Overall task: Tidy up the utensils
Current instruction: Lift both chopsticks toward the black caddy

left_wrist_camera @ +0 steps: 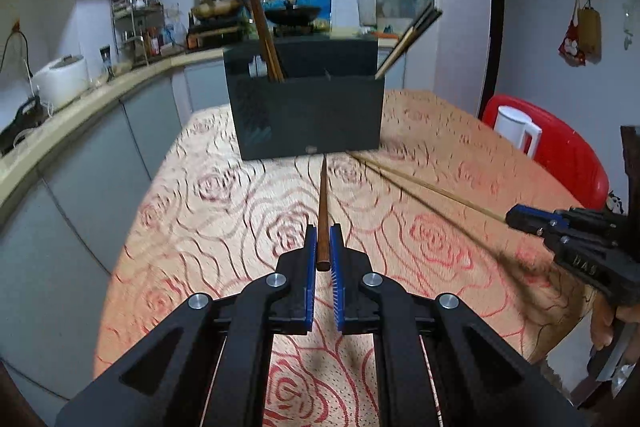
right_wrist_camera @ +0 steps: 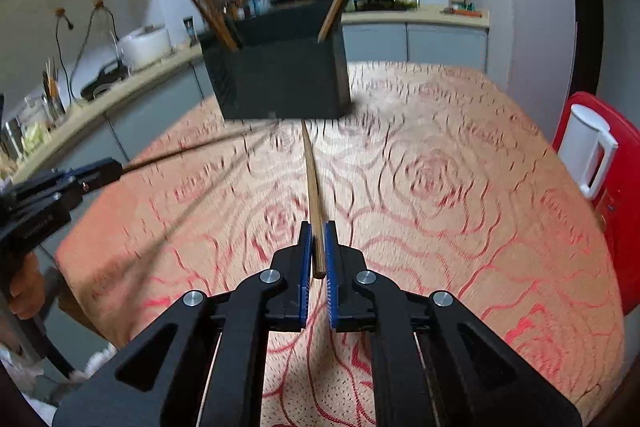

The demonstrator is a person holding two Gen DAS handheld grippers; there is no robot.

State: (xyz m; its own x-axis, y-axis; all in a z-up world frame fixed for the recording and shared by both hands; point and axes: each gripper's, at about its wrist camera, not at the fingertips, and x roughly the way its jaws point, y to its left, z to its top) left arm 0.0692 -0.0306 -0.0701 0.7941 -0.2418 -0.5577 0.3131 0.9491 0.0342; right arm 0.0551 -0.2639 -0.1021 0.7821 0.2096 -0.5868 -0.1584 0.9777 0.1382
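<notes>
My left gripper [left_wrist_camera: 323,233] is shut on a dark brown chopstick [left_wrist_camera: 323,203] that points ahead at the black utensil holder [left_wrist_camera: 308,115] on the table. My right gripper [right_wrist_camera: 318,229] is shut on a lighter bamboo chopstick [right_wrist_camera: 312,179], which also points at the holder [right_wrist_camera: 280,83]. Each stick hangs above the cloth and casts a shadow on it. Dark chopsticks [left_wrist_camera: 260,23] lean in the holder's left compartment; lighter ones [left_wrist_camera: 408,39] lean out of its right end. The right gripper [left_wrist_camera: 532,221] shows at the right edge of the left wrist view, the left gripper [right_wrist_camera: 104,171] at the left edge of the right wrist view.
The round table wears an orange cloth with red roses [left_wrist_camera: 248,211]. A red chair [left_wrist_camera: 568,155] with a white kettle [left_wrist_camera: 516,129] stands to the right. A kitchen counter [left_wrist_camera: 100,95] with a rice cooker [left_wrist_camera: 62,79] curves along the left and back.
</notes>
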